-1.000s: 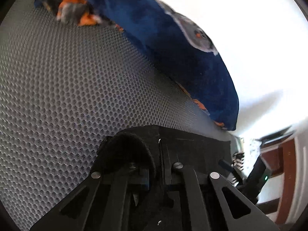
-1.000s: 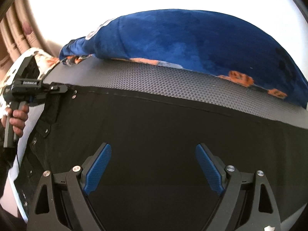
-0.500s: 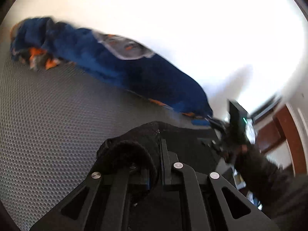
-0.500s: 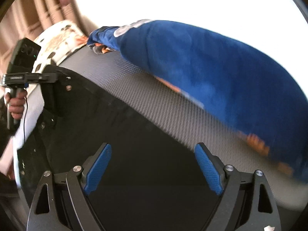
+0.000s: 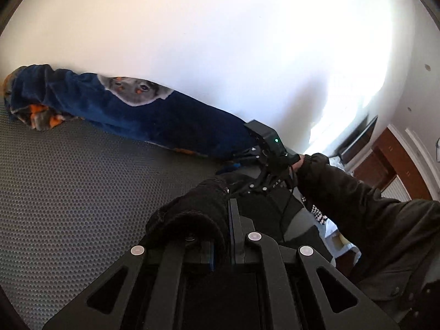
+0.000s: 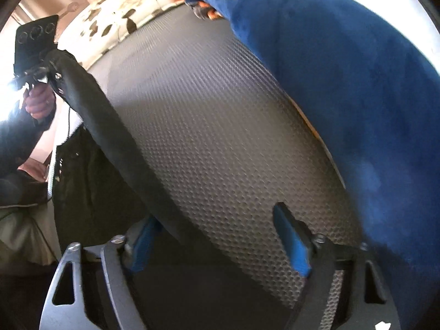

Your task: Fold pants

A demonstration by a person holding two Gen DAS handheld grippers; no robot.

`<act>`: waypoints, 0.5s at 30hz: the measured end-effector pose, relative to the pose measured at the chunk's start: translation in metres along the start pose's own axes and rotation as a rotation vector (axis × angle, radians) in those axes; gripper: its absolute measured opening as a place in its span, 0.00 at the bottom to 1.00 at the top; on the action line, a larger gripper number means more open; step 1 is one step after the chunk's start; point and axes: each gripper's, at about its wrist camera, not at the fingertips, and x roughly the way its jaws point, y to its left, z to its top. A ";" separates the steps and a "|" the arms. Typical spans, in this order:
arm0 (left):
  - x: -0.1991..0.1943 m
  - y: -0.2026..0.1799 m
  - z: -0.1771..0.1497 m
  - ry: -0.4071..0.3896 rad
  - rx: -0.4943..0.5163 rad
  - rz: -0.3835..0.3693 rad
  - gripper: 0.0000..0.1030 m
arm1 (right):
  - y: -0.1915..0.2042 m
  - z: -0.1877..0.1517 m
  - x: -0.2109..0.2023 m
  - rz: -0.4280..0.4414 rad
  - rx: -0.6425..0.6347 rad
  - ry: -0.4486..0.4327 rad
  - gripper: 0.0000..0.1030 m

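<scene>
Black pants lifted by one corner over the grey mat, my two tools at opposite ends of the edge.

My left tool (image 5: 229, 231) is clamped tight on a bunched fold of the black pants (image 5: 203, 206), its fingers pressed together with cloth wrapped over the left one. My right tool (image 6: 220, 236) is spread wide with blue pads (image 6: 291, 247) showing and grips nothing; the pants' edge (image 6: 110, 126) runs as a taut dark band from beside its left finger up to my left tool (image 6: 41, 77) at far left. Below lies the grey honeycomb mat (image 6: 220, 126), with a blue plush blanket (image 6: 343, 82) heaped along its far side, touching it. A floral cushion (image 6: 121, 13) sits beyond the mat.
</scene>
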 end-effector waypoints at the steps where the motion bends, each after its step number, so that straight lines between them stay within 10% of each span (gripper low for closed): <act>1: -0.004 0.005 0.004 0.002 -0.002 -0.003 0.07 | -0.004 -0.003 0.001 0.010 0.011 0.009 0.70; 15: 0.026 0.015 0.019 0.012 -0.016 0.064 0.07 | -0.036 -0.076 -0.009 -0.094 0.112 0.028 0.21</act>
